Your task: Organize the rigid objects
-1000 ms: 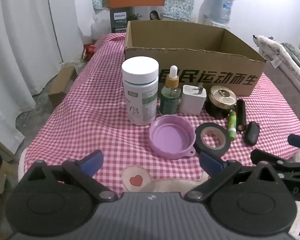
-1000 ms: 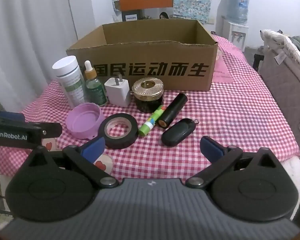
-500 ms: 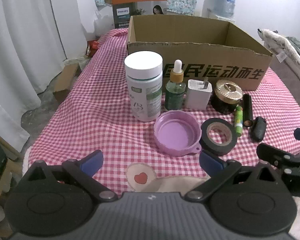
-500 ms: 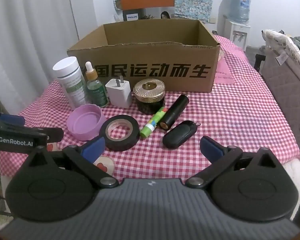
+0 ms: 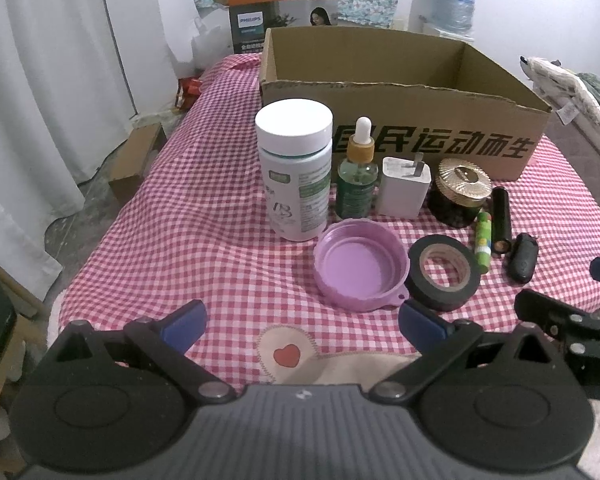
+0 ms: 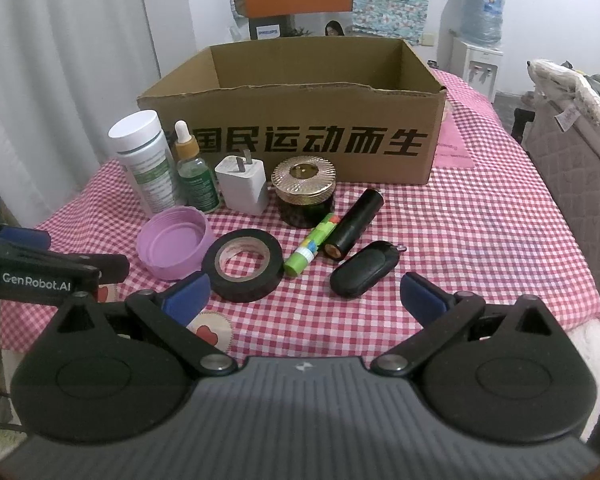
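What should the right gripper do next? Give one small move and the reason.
Probably ease the open right gripper forward and down over the black key fob: it lies nearest, clear of its neighbours, and nothing is held yet. The cardboard box behind looks empty.

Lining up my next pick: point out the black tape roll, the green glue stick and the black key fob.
black tape roll (image 6: 242, 266), right wrist view, on the front outer wall
green glue stick (image 6: 314, 242), right wrist view, on the mid barrel
black key fob (image 6: 362, 268), right wrist view, on the top face
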`<state>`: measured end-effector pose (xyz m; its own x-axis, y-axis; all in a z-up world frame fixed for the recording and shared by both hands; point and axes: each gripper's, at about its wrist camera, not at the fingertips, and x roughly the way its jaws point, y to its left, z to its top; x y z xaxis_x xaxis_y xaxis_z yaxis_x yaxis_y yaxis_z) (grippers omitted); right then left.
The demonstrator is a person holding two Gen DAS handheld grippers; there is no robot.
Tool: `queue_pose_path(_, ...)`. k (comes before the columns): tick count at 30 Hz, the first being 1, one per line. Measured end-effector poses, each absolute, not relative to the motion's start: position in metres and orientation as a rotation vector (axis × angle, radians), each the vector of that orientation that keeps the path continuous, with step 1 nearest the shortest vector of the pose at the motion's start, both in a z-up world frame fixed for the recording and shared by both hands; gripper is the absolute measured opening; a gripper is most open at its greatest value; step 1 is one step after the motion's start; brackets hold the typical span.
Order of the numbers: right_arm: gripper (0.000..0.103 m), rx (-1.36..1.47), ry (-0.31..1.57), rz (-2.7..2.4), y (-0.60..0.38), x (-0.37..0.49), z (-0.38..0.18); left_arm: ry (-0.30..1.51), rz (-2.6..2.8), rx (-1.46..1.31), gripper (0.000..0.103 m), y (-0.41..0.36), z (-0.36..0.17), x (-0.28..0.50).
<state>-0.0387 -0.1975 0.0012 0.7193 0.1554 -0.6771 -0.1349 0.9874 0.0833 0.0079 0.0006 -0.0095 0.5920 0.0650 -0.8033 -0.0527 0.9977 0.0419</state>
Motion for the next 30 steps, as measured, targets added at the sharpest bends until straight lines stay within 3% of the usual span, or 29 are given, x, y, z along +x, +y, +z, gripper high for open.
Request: queue_pose_path(30, 0.102, 0.031, 0.757, 0.171, -0.1960, -0.0357, -0.0002, 0.946, 0.091, 0.027, 0.103, 0.0017, -0.0116, 0.0104)
